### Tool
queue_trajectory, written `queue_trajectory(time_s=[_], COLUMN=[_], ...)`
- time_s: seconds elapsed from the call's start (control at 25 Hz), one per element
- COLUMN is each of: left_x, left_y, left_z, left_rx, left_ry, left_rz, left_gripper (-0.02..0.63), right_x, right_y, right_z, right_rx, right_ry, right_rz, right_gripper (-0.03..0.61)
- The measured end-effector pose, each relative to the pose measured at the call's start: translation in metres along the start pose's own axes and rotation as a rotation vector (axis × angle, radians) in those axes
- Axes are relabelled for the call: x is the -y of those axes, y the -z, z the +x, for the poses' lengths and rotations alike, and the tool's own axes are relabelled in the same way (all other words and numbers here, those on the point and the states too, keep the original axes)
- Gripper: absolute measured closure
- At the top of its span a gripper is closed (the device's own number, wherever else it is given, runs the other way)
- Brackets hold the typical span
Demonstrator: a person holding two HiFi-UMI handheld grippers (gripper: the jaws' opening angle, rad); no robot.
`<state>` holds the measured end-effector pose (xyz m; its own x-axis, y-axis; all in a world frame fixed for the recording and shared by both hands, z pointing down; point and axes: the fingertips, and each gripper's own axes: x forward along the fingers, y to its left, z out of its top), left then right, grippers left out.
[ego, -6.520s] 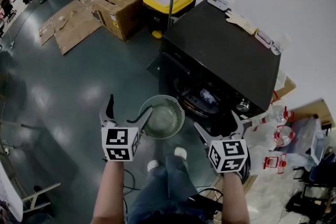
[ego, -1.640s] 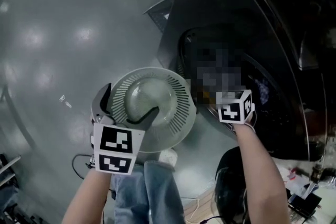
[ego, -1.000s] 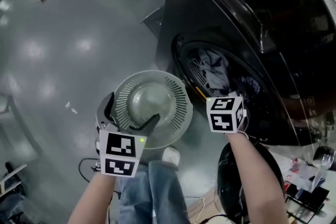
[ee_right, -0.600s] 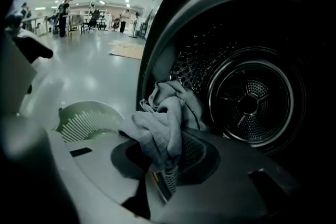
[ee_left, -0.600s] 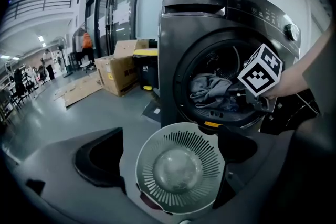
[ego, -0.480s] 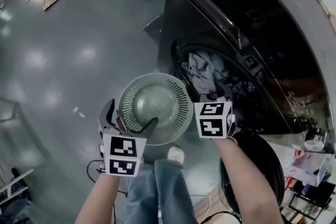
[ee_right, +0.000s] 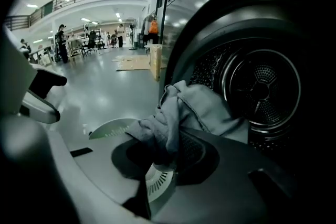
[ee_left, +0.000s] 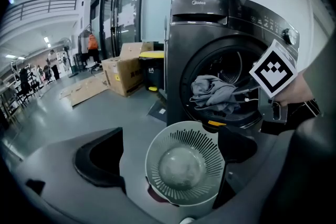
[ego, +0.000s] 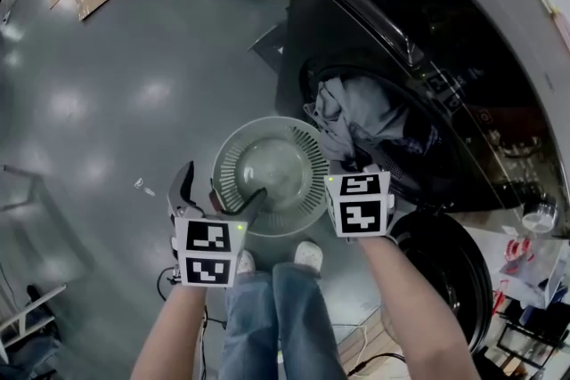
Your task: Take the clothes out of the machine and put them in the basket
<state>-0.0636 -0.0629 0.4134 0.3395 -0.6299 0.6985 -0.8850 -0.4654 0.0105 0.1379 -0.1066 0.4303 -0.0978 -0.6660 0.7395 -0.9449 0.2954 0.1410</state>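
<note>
**Grey garment comes out of the drum, on its way to the basket**

A moment ago the right gripper (ee_right: pixel 163 150) was at the mouth of the washing machine (ego: pixel 401 4) and the clothes lay wholly inside it. Now a grey garment (ego: pixel 352 116) is pulled half out. Its near end is bunched in the right gripper's jaws, which are pressed nearly together on the fabric. The rest trails back over the lip of the opening, on the far side of the basket (ego: pixel 233 154) from the person. The right gripper view shows the pinched fold hanging just beyond the basket's rim, not yet over its bowl.

The basket itself is empty. It stands on the floor (ego: pixel 107 102), with the drum opening just behind it and the person's feet just in front.

The left gripper (ego: pixel 223 182) has shifted only a little. It hovers at the near-left edge of the basket with its jaws spread wide and nothing between the pads. One jaw lies over the rim in the head view, and I cannot tell whether it touches.

For the task, this looks like the first piece in transit: gripped and lifted, but not delivered. More cloth, darker, shows deeper in the drum behind the grey one. The trailing end may drag or snag on the door lip, so the pull probably needs to go on toward the basket until the whole garment clears the opening.
</note>
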Motion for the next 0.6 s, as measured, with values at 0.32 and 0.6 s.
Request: queue_trajectory(time_s=[0.32,0.6], left_x=[-0.013,-0.034], left_y=[0.009,0.023], left_z=[-0.007,-0.013], left_rx=[0.0,-0.012], left_ry=[-0.013,-0.038], left_rz=[-0.031,-0.054], left_gripper=[0.048,0.048], right_x=[-0.071,-0.118], right_y=[0.0,0.003], right_z=[-0.005,-0.011], right_rx=[0.01,0.006], right_ry=[-0.266,-0.488], right_rz=[0.025,0.143], right_gripper=[0.509,0.512])
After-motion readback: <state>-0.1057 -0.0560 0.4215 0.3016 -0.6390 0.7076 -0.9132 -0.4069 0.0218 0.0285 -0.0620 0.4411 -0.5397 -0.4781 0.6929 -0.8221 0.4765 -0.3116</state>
